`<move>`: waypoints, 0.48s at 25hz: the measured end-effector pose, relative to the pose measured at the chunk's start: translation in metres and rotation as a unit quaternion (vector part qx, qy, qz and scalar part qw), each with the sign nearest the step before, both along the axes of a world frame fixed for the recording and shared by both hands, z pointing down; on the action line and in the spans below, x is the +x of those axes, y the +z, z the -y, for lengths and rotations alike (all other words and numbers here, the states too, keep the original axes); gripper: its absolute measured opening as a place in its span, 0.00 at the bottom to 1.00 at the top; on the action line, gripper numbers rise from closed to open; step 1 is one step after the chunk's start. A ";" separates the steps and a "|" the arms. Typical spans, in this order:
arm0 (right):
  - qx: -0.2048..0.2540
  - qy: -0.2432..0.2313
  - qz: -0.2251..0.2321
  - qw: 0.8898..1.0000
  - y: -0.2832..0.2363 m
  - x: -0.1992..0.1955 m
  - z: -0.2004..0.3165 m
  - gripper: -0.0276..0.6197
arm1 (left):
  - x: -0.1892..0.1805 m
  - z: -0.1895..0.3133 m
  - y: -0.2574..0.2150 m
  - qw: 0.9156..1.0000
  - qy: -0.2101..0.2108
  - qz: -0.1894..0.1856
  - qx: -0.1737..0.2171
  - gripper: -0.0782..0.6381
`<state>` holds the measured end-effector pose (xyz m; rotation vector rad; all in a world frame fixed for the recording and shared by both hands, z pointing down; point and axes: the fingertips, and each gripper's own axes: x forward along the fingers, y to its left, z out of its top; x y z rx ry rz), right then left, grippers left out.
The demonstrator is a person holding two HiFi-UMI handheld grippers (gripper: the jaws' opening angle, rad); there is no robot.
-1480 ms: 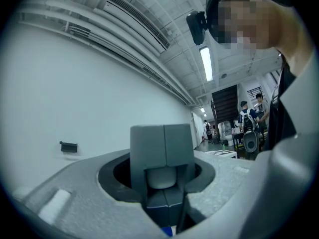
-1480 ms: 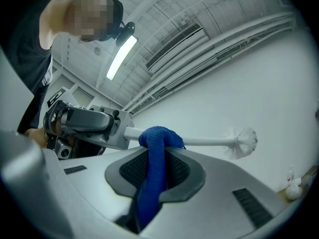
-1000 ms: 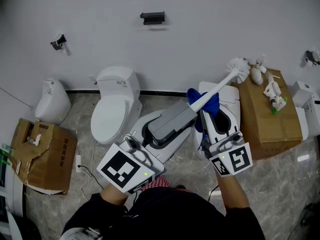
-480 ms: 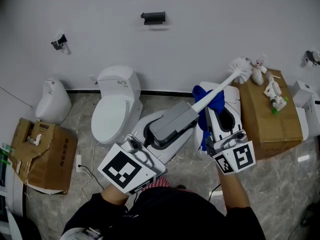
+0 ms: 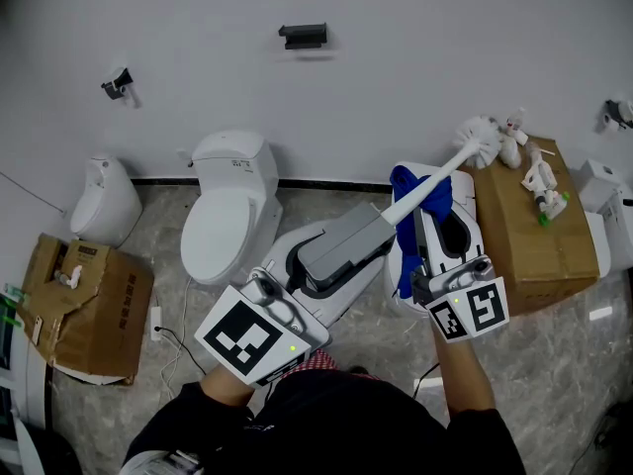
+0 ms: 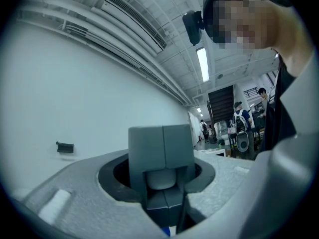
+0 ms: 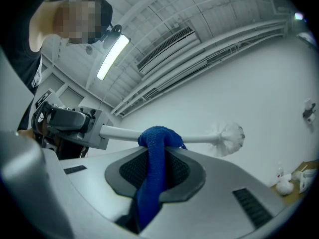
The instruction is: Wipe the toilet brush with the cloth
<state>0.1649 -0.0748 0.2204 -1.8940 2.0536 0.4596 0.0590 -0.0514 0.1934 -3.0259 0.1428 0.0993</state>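
The white toilet brush [image 5: 435, 178] slants up to the right, with its bristle head [image 5: 477, 138] near the wall. My left gripper [image 5: 380, 226] is shut on the lower end of the handle; in the left gripper view the grey jaws [image 6: 161, 146] stand together with the pale handle end between them. A blue cloth [image 5: 419, 194] is draped over the handle's middle, and my right gripper [image 5: 425, 216] is shut on it from below. In the right gripper view the cloth [image 7: 155, 168] hangs down between the jaws and loops over the handle [image 7: 198, 139], with the brush head [image 7: 230, 135] beyond it.
A white toilet [image 5: 226, 206] stands at the wall, another white toilet [image 5: 457, 228] under my right gripper, a small white urinal [image 5: 103, 201] at left. Cardboard boxes sit at left [image 5: 91, 295] and right [image 5: 530, 228], the right one with small white items on top.
My right gripper has slid the blue cloth a little up along the handle toward the brush head. The left gripper and the brush have stayed where they were.
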 end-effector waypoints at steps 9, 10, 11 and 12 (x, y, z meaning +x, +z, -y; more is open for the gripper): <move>0.001 0.013 0.009 1.000 -0.003 0.010 0.001 0.14 | 0.000 -0.001 -0.002 1.000 0.007 -0.001 0.009 0.36; 0.001 0.015 0.009 1.000 -0.003 0.011 0.001 0.14 | 0.000 -0.001 -0.002 1.000 0.007 0.000 0.007 0.36; 0.001 0.016 0.010 1.000 -0.004 0.012 0.000 0.14 | 0.001 -0.002 -0.002 1.000 0.007 0.001 0.004 0.36; 0.001 0.018 0.010 1.000 -0.004 0.013 0.000 0.14 | 0.001 -0.002 -0.002 1.000 0.007 0.002 0.000 0.36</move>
